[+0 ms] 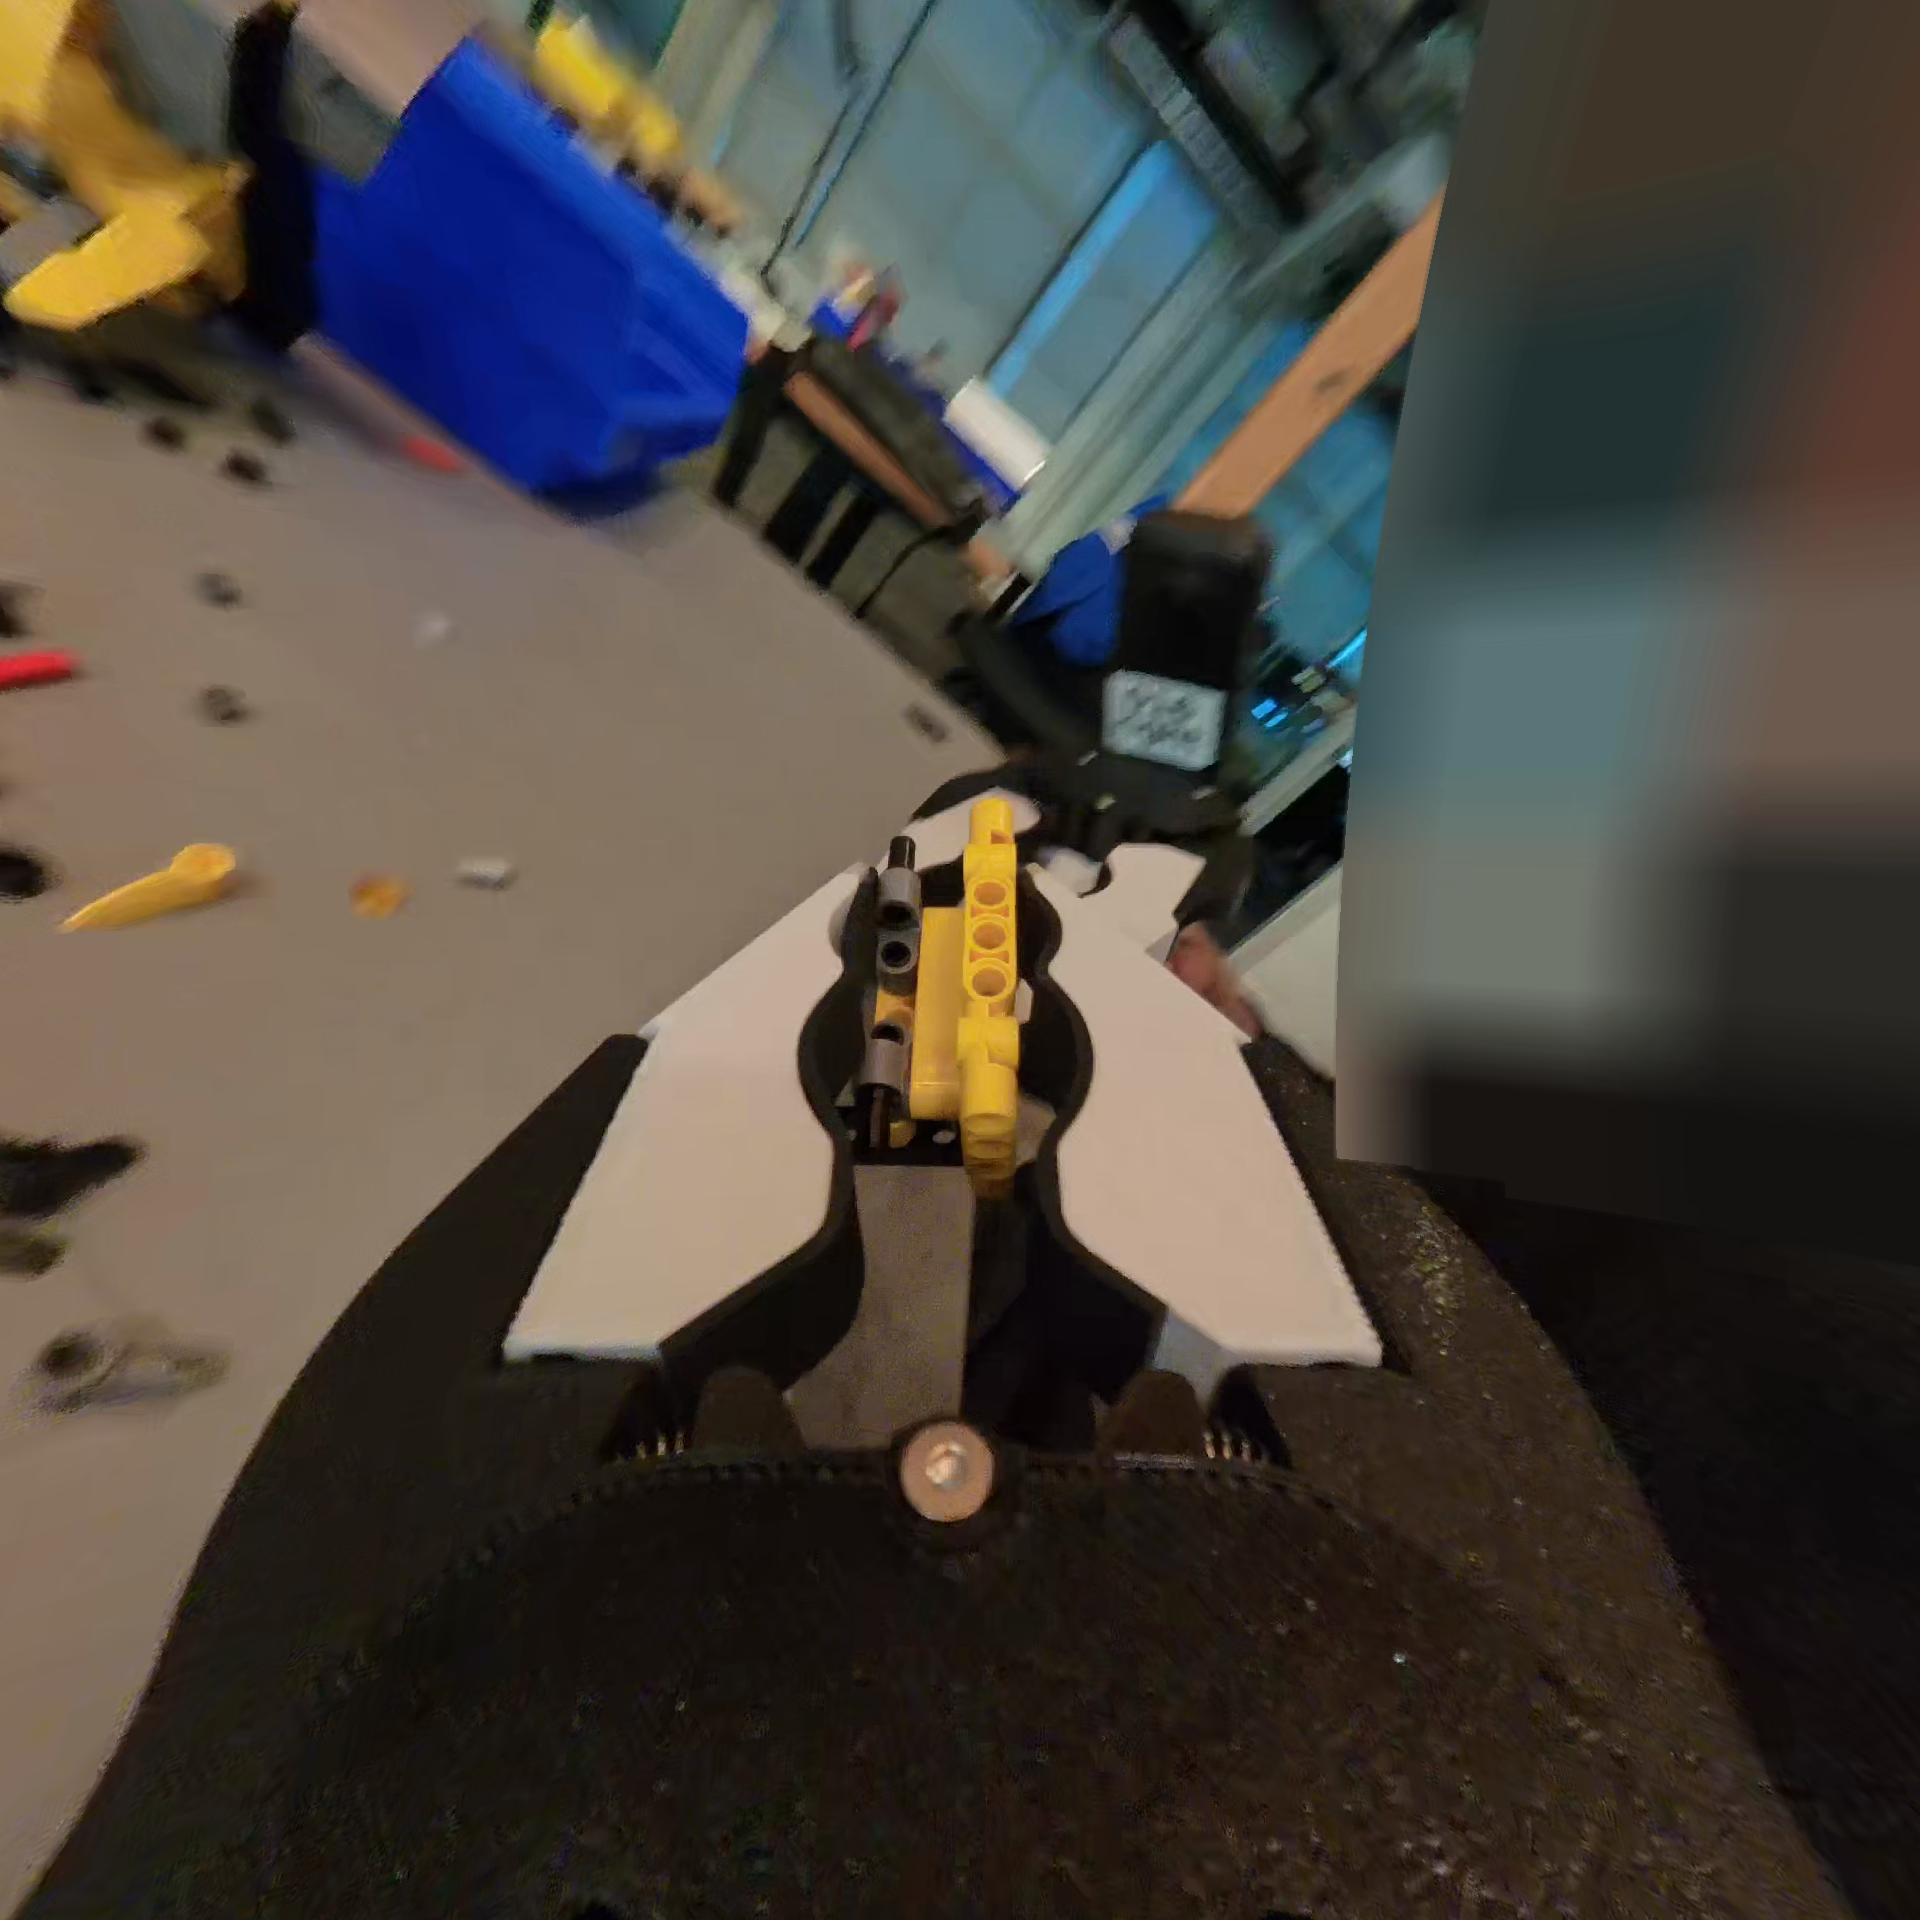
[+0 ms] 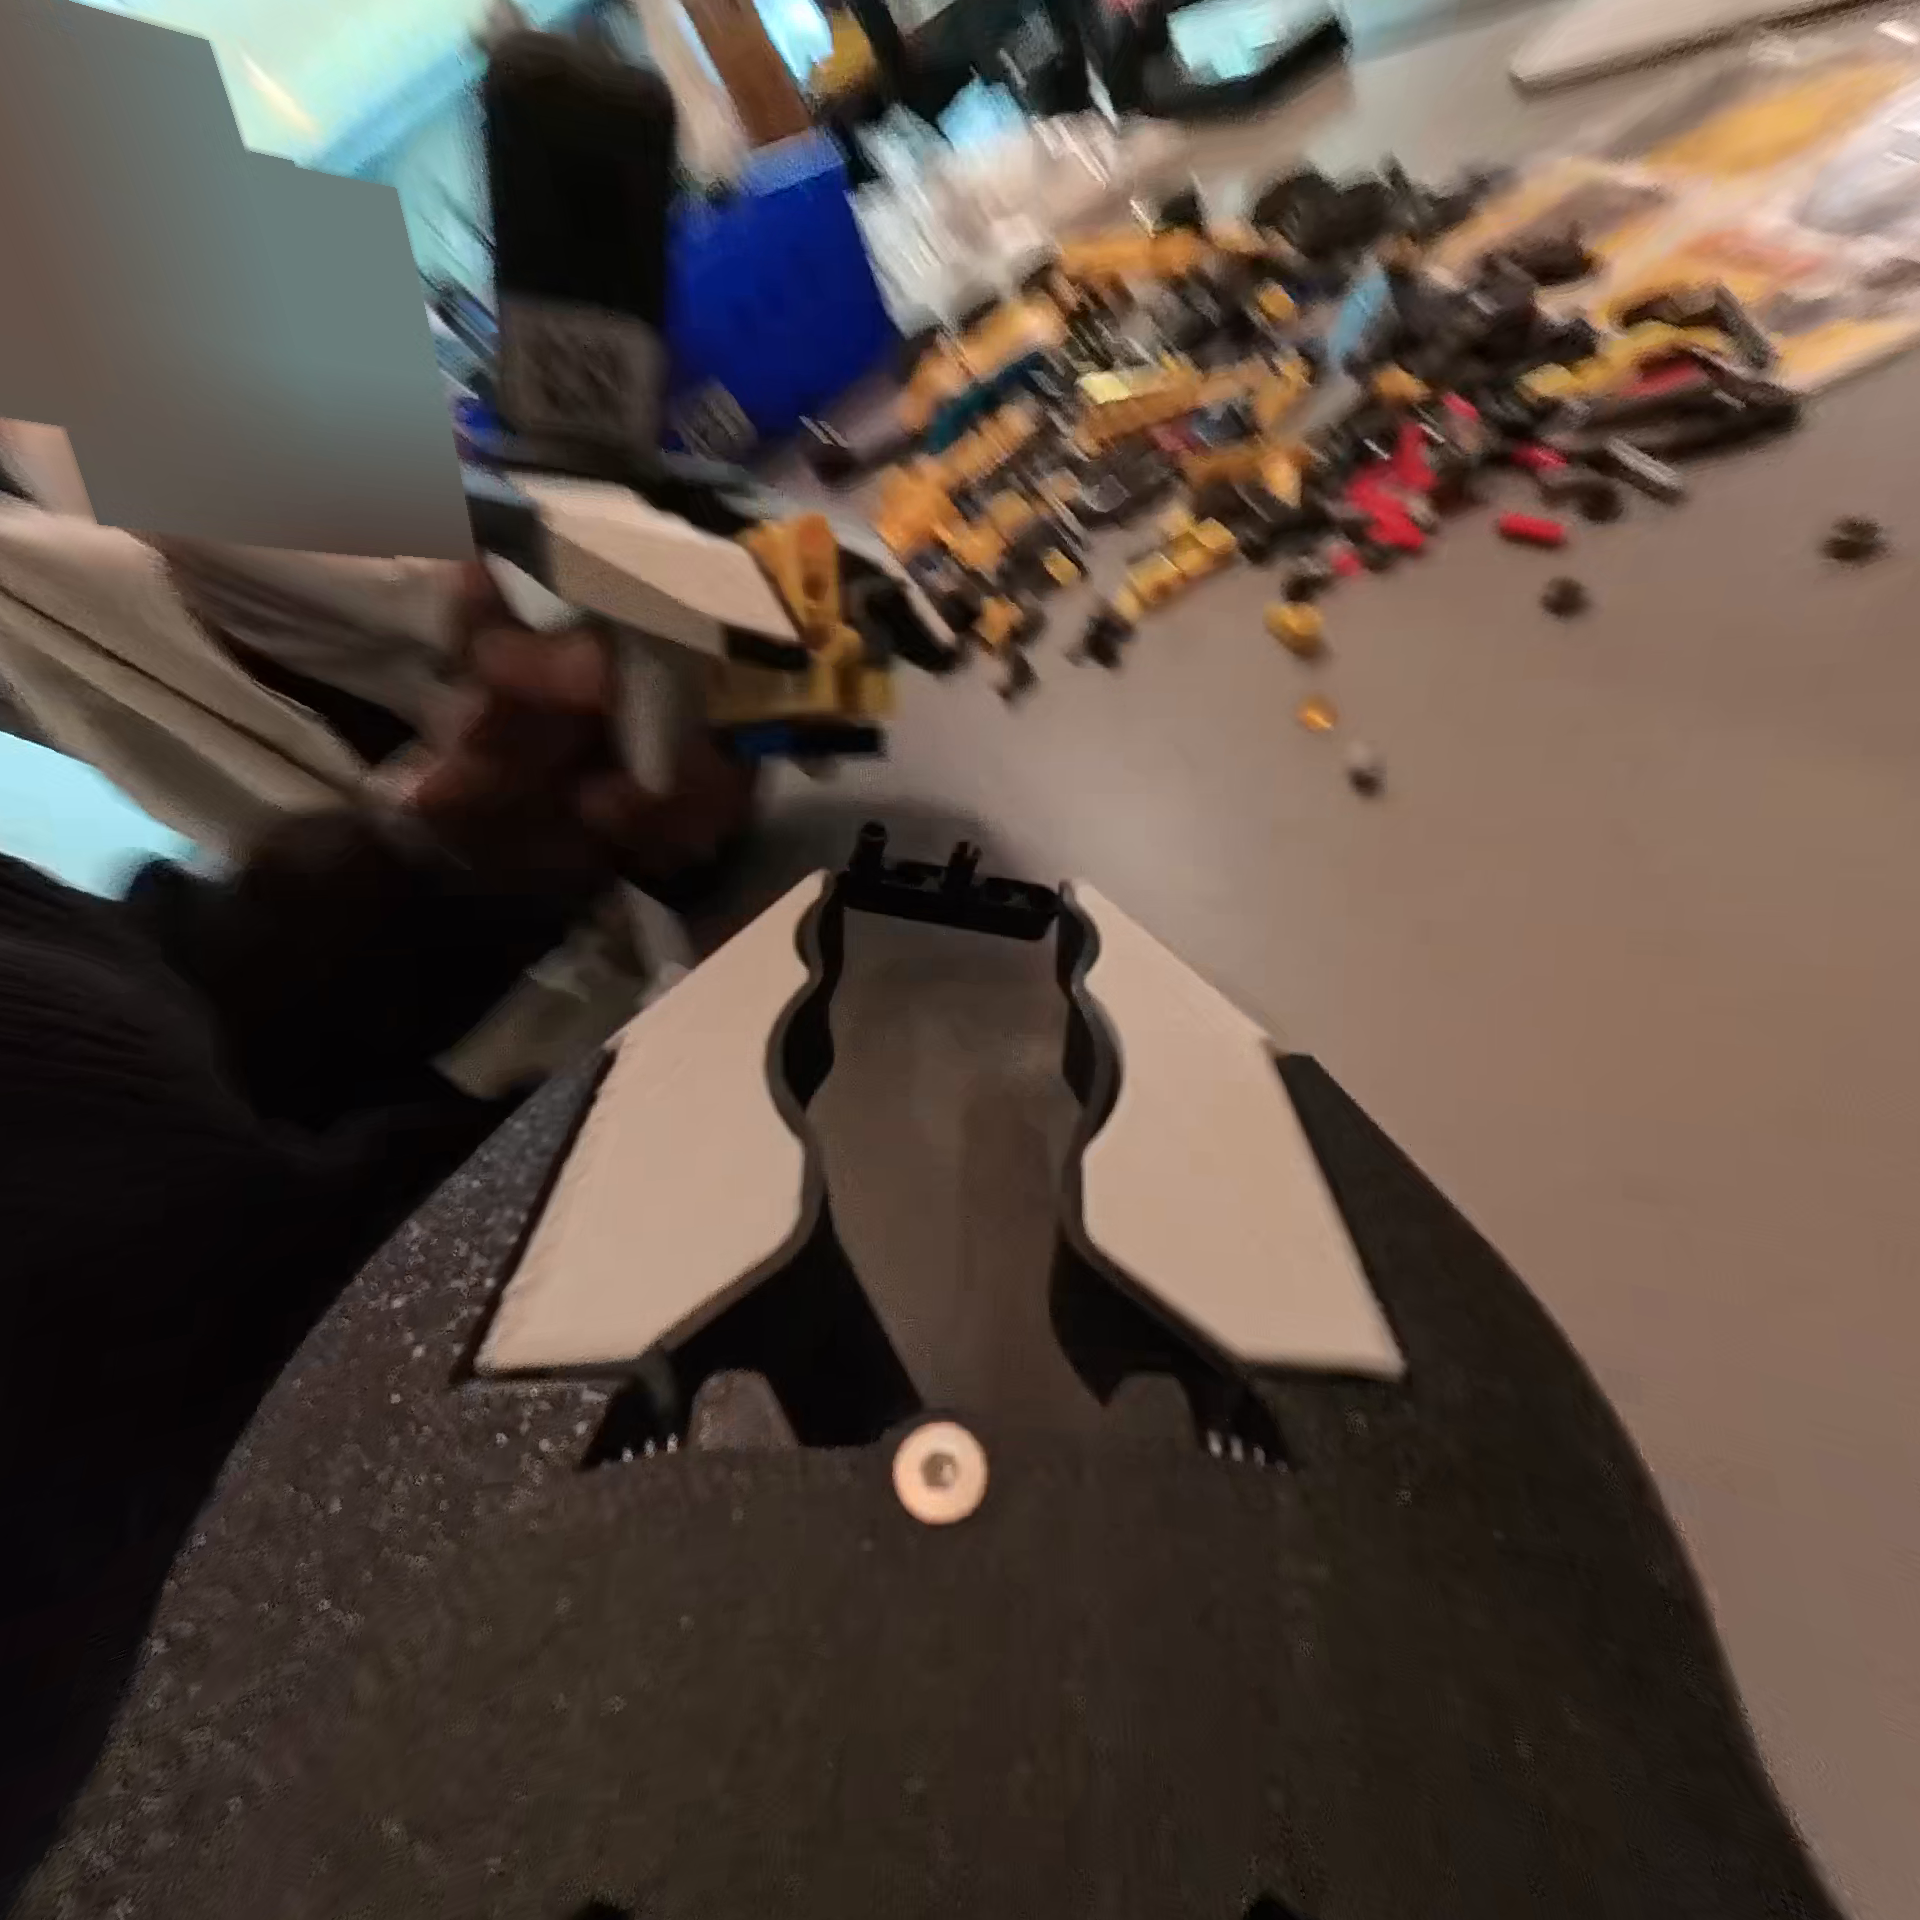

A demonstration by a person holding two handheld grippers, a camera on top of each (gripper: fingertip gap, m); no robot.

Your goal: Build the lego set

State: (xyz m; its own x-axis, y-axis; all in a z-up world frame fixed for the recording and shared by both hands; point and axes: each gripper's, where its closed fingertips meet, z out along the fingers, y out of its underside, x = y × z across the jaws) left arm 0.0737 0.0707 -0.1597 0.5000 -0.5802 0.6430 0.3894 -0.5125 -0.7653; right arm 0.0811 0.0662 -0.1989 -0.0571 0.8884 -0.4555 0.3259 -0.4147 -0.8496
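Left wrist view has the left gripper [image 1: 951,966] clamped on a small yellow-and-grey brick assembly [image 1: 961,997], held up above the grey table [image 1: 416,1039] with loose bits scattered to its left. Over on the right, the right gripper [image 2: 951,904] pinches a black pinned beam [image 2: 951,899] crosswise at its fingertips, just beside that assembly, with a heap of bricks [image 2: 1247,416] farther off.

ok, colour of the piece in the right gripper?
Black, a small piece with pins, pinched at the right gripper's tips. Right wrist view shows it best.
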